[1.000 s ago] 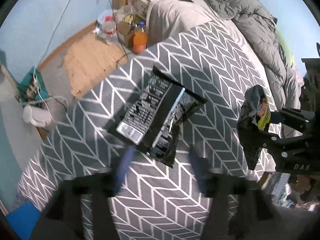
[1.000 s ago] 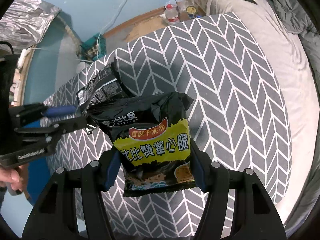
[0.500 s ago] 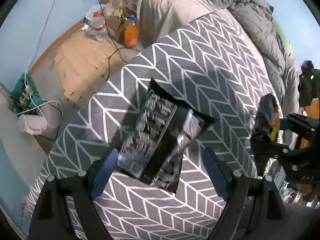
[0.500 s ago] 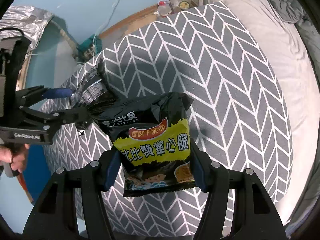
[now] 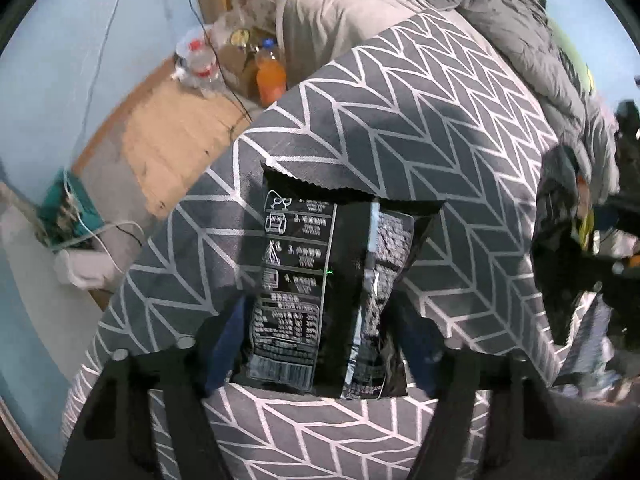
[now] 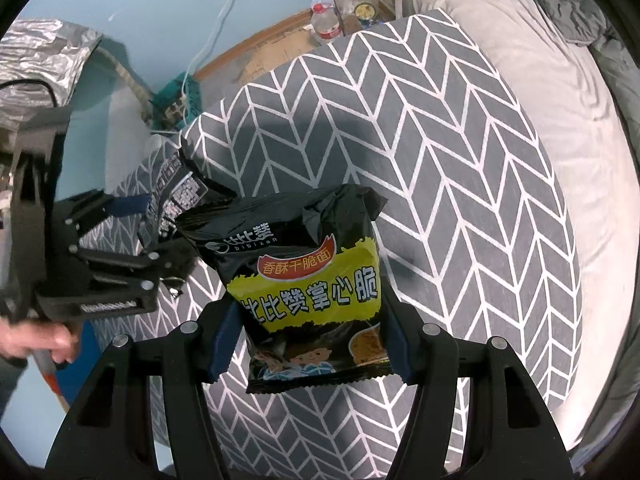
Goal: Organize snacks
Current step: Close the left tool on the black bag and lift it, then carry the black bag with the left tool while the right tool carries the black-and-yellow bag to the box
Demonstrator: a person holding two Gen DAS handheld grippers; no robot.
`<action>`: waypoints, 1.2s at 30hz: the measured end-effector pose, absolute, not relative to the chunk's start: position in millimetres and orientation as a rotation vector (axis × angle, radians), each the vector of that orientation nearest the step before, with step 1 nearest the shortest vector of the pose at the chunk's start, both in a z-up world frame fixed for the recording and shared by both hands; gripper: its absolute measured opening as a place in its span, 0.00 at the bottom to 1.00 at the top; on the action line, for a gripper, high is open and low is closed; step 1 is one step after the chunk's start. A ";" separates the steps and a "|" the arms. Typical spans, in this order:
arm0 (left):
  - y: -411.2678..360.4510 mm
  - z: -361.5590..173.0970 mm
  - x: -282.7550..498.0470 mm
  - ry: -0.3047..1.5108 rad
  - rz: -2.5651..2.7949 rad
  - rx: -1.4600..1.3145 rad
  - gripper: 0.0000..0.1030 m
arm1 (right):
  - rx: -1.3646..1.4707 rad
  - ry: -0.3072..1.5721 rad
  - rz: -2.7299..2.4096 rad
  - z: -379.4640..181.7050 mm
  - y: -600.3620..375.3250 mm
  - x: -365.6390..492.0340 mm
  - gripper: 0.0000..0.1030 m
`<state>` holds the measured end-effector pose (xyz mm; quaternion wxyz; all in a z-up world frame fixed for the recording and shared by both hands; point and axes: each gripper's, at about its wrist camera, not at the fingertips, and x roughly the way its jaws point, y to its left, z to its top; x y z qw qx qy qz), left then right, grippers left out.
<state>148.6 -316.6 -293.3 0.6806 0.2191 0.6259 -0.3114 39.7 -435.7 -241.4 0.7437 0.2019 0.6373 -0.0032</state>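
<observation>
While closing around a black snack packet (image 5: 320, 300) lying back-side up on the chevron-patterned cover (image 5: 420, 128), left gripper (image 5: 320, 340) points straight down, blue pads either side of the packet, contact too blurred to tell. Held off the cover by right gripper (image 6: 308, 340), pinched at its lower part: a black-and-yellow noodle snack bag (image 6: 312, 280), sealed, contents unseen. Beyond the cover's edge on the floor, an orange drink bottle (image 5: 271, 74) beside a cardboard box (image 5: 236, 64).
</observation>
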 end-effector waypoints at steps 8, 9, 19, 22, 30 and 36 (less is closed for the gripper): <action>-298.1 -289.1 154.2 1.408 -0.640 0.383 0.56 | 0.423 1.396 0.007 -241.5 -426.9 35.0 0.60; -295.3 -288.6 152.9 1.408 -0.634 0.377 0.56 | 0.419 1.394 0.009 -240.3 -425.2 34.6 0.60; -253.6 -256.6 135.0 1.386 -0.577 0.236 0.56 | 0.365 1.363 0.037 -222.8 -398.5 36.3 0.60; -242.8 -242.3 125.1 1.364 -0.560 0.218 0.56 | 0.340 1.351 0.052 -217.0 -386.9 37.4 0.60; -198.4 -202.1 107.2 1.300 -0.482 0.111 0.56 | 0.258 1.324 0.115 -200.3 -354.0 44.3 0.60; -164.4 -174.7 95.1 1.253 -0.417 0.045 0.56 | 0.184 1.310 0.176 -185.3 -324.2 49.3 0.60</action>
